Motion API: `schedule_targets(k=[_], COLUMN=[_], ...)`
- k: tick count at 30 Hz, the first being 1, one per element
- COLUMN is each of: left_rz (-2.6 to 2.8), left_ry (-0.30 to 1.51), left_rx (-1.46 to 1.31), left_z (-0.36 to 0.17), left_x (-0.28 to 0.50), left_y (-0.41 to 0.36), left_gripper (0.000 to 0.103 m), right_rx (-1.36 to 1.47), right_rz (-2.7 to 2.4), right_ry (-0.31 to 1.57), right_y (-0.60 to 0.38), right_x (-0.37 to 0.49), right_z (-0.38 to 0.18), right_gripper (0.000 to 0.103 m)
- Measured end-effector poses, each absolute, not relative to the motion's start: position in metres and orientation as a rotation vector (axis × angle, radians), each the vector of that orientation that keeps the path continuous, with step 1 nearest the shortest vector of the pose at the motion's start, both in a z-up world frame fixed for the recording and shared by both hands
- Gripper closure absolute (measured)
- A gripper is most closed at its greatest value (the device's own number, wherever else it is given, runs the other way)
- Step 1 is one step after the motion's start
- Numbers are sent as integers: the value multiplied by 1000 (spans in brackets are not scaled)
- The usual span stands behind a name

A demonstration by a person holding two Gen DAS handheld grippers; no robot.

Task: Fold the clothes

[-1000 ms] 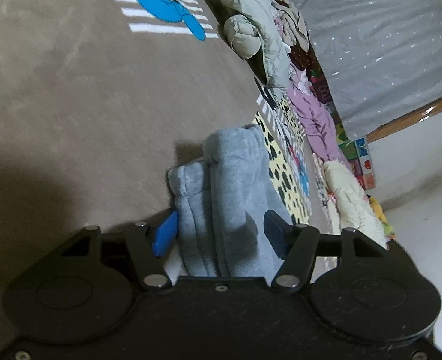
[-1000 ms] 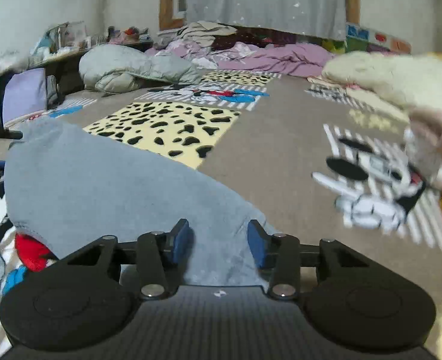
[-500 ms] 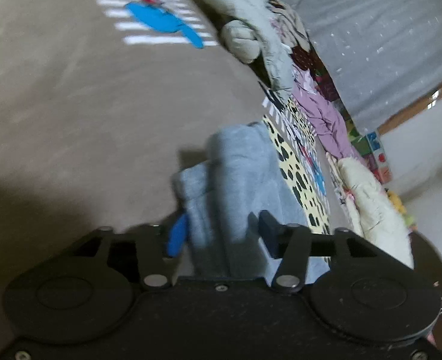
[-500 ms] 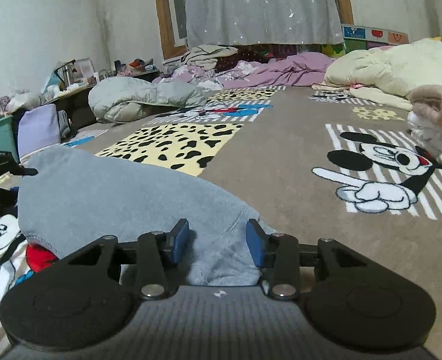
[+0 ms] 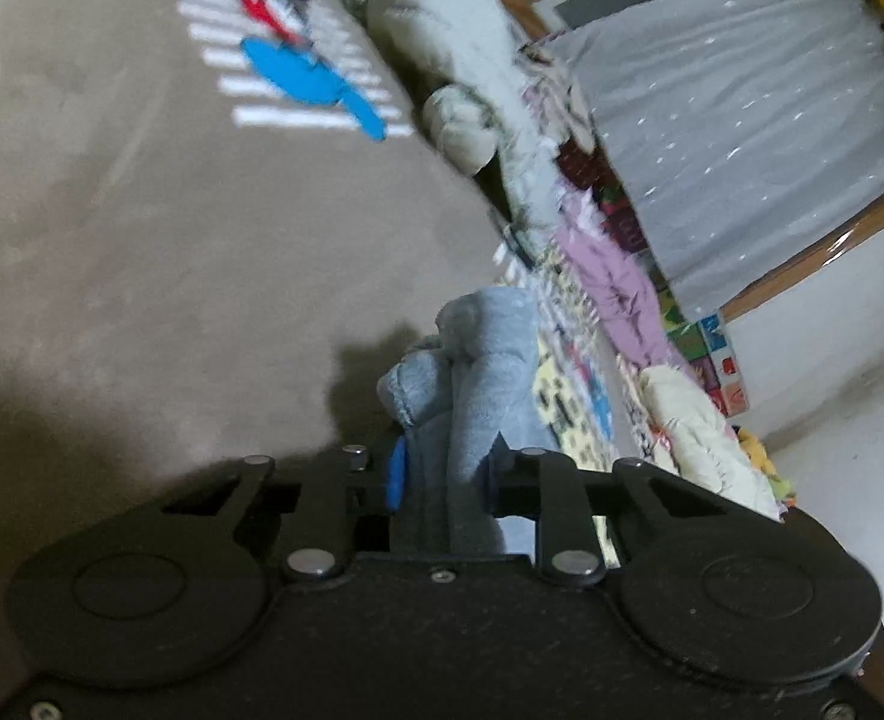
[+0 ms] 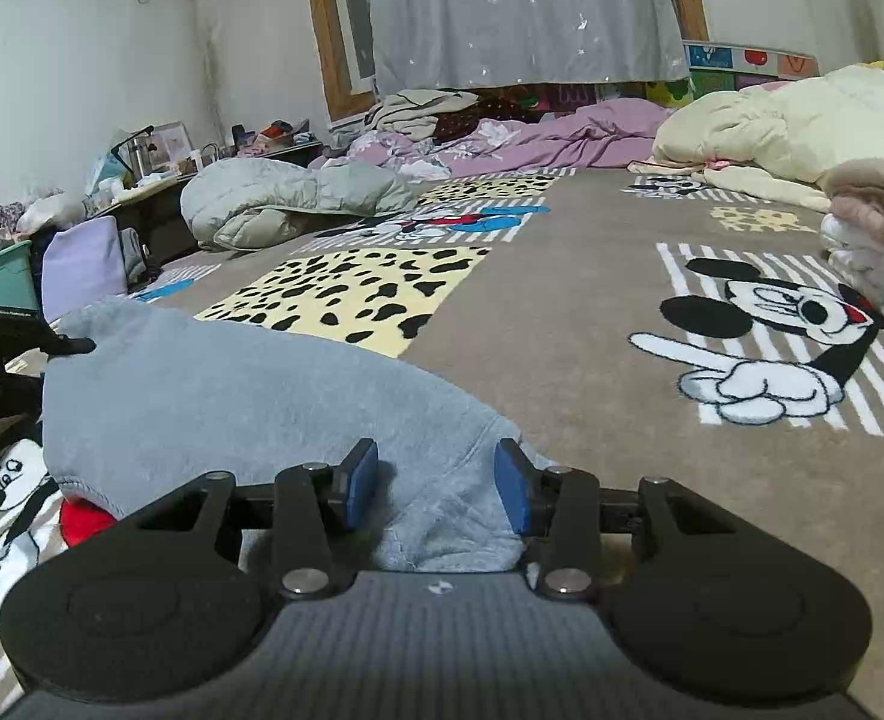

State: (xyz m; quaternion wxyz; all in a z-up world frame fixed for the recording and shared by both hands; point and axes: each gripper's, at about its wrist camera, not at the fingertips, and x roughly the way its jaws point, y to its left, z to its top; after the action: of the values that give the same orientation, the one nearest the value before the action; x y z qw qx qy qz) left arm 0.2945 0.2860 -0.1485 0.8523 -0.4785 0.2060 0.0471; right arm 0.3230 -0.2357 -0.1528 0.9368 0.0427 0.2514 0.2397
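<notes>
In your left wrist view, your left gripper (image 5: 445, 471) is clamping a bunched fold of the grey garment (image 5: 484, 360): the blue pad on one finger is pressing into the cloth, and the other finger is meeting it from the opposite side. The garment is rising ahead of the fingers in thick rolled folds and throwing a shadow on the brown carpet (image 5: 112, 228). This view is tilted, so the carpet is running up to a grey puffy jacket (image 5: 466, 78), a purple blanket (image 5: 616, 282) and a cream quilt (image 5: 688, 420) below a grey curtain (image 5: 736, 138).

In your right wrist view, your right gripper (image 6: 436, 483) is sitting with its blue pads (image 6: 361, 480) well apart, straddling a corner of the grey garment (image 6: 232, 384) without pinching it; the cloth is lying slack between the fingers. The garment is spreading leftward across the carpet (image 6: 562, 324), covering part of a cartoon mouse print (image 6: 16, 480), and its far left edge is meeting your left gripper (image 6: 4, 348). Beyond it you are seeing a leopard-spot patch (image 6: 352, 288), and a larger cartoon mouse print (image 6: 778, 336) is lying to the right.
</notes>
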Motion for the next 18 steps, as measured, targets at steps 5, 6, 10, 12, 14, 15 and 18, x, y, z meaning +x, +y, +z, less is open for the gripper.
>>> schedule_targets(k=[5, 6, 10, 12, 14, 15, 18], left_rz=[124, 122, 112, 116, 117, 110, 109], left_ry=[336, 318, 266, 252, 237, 234, 237], left_rx=[-864, -840, -643, -497, -368, -325, -152], left_z=[-98, -87, -47, -31, -22, -20, -25], left_x=[278, 274, 260, 254, 248, 246, 245], left_y=[242, 231, 177, 140, 102, 86, 28], left_gripper=[83, 83, 83, 83, 83, 83, 83], right_rx=[99, 109, 163, 190, 236, 268, 420], right_rz=[499, 504, 531, 544, 558, 565, 582], right_ry=[521, 525, 542, 550, 558, 561, 558], right_y=[-237, -239, -245, -248, -254, -260, -279], right_x=[325, 326, 329, 330, 333, 335, 339], right_z=[-154, -154, -154, -154, -153, -151, -152], right_gripper=[59, 59, 58, 59, 59, 59, 60])
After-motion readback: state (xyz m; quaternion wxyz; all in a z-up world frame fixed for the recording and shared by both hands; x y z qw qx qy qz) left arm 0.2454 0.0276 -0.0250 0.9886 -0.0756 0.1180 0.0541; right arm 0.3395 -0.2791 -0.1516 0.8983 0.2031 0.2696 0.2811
